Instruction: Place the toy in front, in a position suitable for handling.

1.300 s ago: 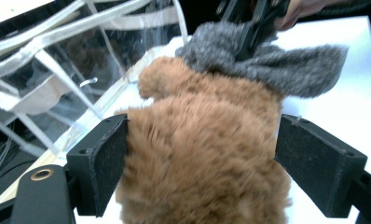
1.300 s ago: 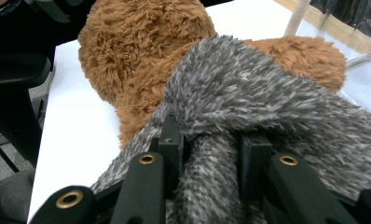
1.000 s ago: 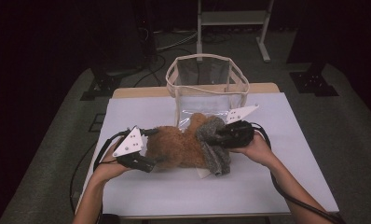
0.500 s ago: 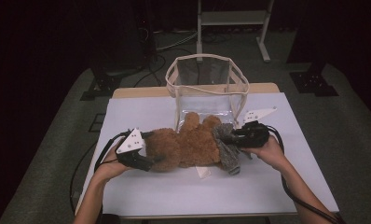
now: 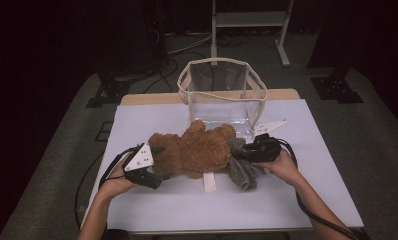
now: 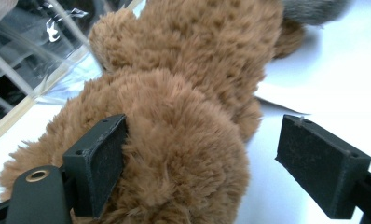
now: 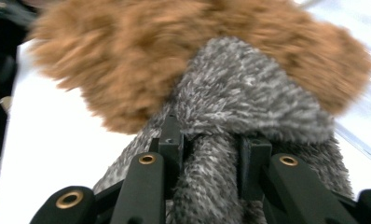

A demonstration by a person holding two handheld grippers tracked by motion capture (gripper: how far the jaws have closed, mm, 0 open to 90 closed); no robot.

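The teddy bear [image 5: 194, 150] is lying on its side across the middle of the white table [image 5: 307, 200], just in front of the clear mesh-edged bag [image 5: 222, 92] that is standing open behind it. In the high view, the left gripper [image 5: 154, 170] is sitting at the bear's left end and the right gripper [image 5: 244, 151] is at its right end, on the grey scarf [image 5: 242, 170]; a white tag [image 5: 208, 181] is sticking out underneath.

In the left gripper view, the jaws are standing apart: one pad is touching the brown fur [image 6: 183, 140], the other is hanging clear over the table, so nothing is being gripped there.

In the right gripper view, the jaws are pinching a fold of the grey scarf [image 7: 249, 102] tightly, with the bear's fur just behind it.

The step in hand looks like setting up a two-handed lift (the bag being the likely destination). The next move is calling for the left jaws to close around the plush body, then for both hands to raise the bear evenly over the bag's rim.
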